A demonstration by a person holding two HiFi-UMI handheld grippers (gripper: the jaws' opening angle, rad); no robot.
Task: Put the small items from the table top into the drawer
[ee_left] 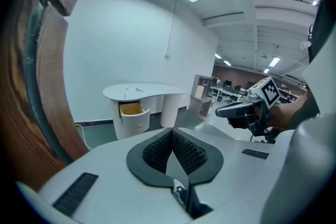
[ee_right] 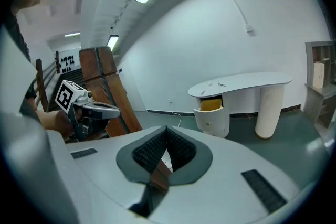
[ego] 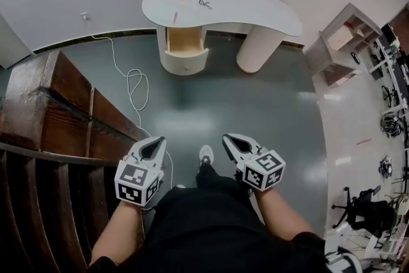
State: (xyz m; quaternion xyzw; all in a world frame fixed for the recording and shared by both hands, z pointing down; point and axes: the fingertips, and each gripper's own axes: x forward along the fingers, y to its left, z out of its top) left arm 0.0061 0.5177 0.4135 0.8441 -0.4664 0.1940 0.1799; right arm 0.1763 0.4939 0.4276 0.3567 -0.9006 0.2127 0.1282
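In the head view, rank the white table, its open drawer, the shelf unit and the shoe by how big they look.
1. white table
2. shelf unit
3. open drawer
4. shoe, smallest even though it is nearest the camera

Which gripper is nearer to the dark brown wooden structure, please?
Left. The left gripper is beside the dark brown wooden structure; the right gripper is beyond the left one, farther away.

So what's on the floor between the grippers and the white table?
Just bare floor, plus a white cable looping towards the left gripper, in the head view.
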